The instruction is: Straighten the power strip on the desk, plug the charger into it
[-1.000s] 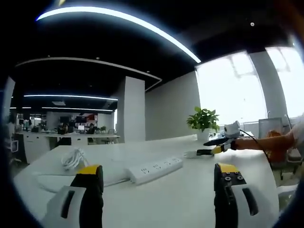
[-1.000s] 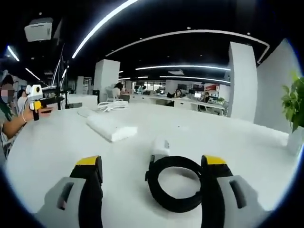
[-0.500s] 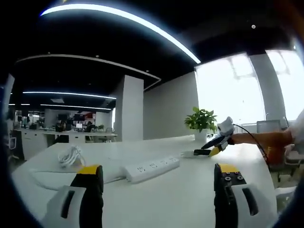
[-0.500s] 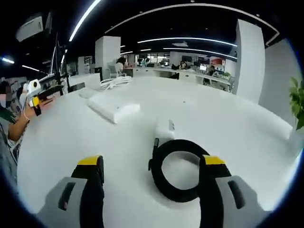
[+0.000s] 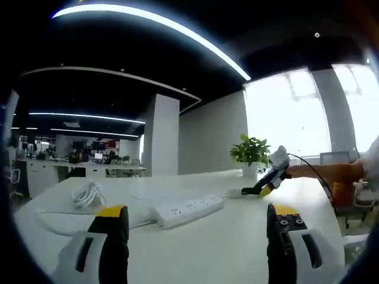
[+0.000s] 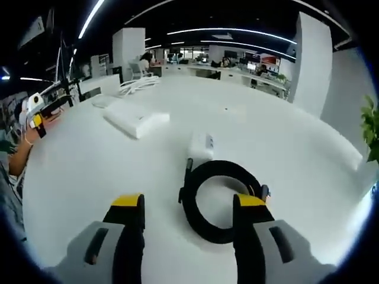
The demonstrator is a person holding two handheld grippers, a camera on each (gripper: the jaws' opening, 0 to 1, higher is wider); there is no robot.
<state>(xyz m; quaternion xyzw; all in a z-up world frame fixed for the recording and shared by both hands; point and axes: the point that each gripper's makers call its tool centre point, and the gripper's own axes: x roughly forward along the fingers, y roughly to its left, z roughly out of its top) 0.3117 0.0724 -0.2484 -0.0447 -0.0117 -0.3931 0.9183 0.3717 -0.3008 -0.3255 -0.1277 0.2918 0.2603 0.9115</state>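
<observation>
In the left gripper view the white power strip (image 5: 189, 210) lies slantwise on the white desk (image 5: 225, 254), beyond my open left gripper (image 5: 198, 212), whose jaws hold nothing. Further right, my right gripper (image 5: 269, 180) tips down over the white charger (image 5: 235, 192). In the right gripper view the charger block (image 6: 201, 145) lies with its black cable coil (image 6: 219, 198) just ahead of my right gripper (image 6: 188, 204). Its jaws stand apart, the right one over the coil's edge. The power strip (image 6: 136, 118) lies beyond to the left, and the left gripper (image 6: 35, 109) is at the far left.
A loose white cable (image 5: 87, 194) lies at the desk's far left end, also seen as a white cable bundle (image 6: 139, 83). A potted plant (image 5: 251, 151) stands at the back by the window. A person's sleeve (image 5: 325, 173) reaches in from the right. Office desks lie beyond.
The right gripper has tipped down and moved closer over the black coil, and its jaws have drawn closer together. The left gripper has barely moved.
</observation>
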